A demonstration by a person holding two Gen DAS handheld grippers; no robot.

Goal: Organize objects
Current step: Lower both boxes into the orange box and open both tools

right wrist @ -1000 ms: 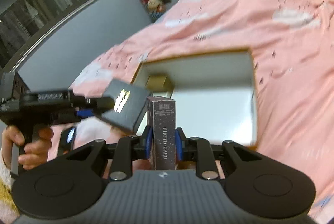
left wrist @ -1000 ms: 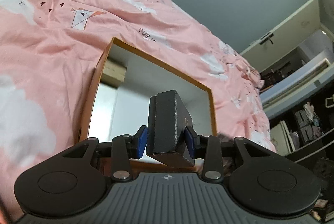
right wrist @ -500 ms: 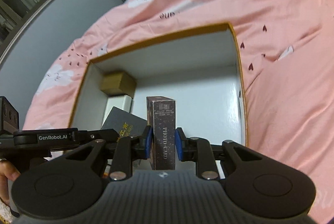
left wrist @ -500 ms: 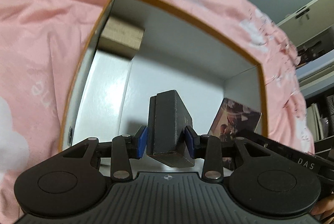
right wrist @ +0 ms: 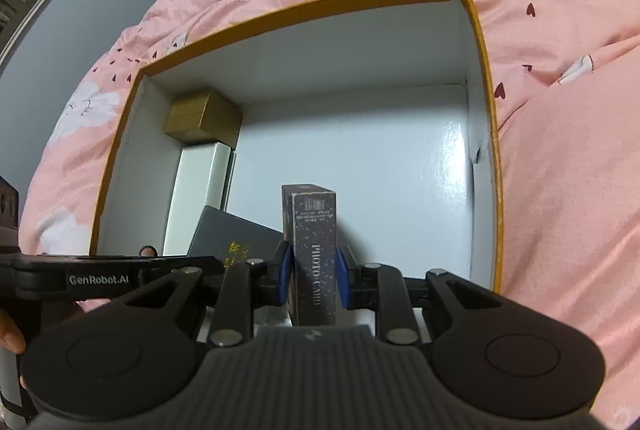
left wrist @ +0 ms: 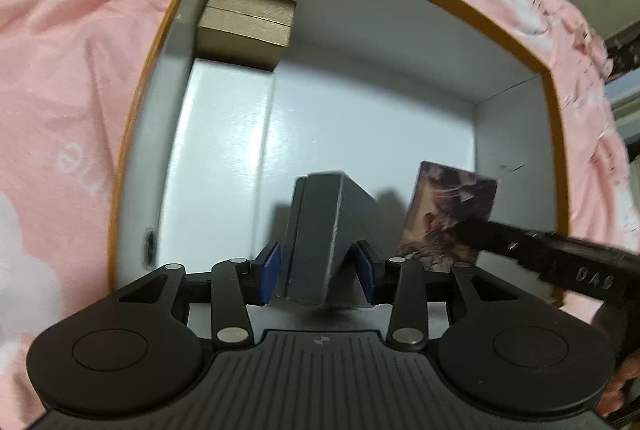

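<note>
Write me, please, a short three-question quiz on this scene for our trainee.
1. True or false: the right hand-held gripper is shut on the PHOTO CARD box.
2. Seen from the right wrist, where in the orange-rimmed box does the gold box sit? A) far-left corner B) far-right corner C) centre
3. Fill in: the orange-rimmed box rests on ____ bedding.

Key: 1 true; 2 A; 3 pink.
</note>
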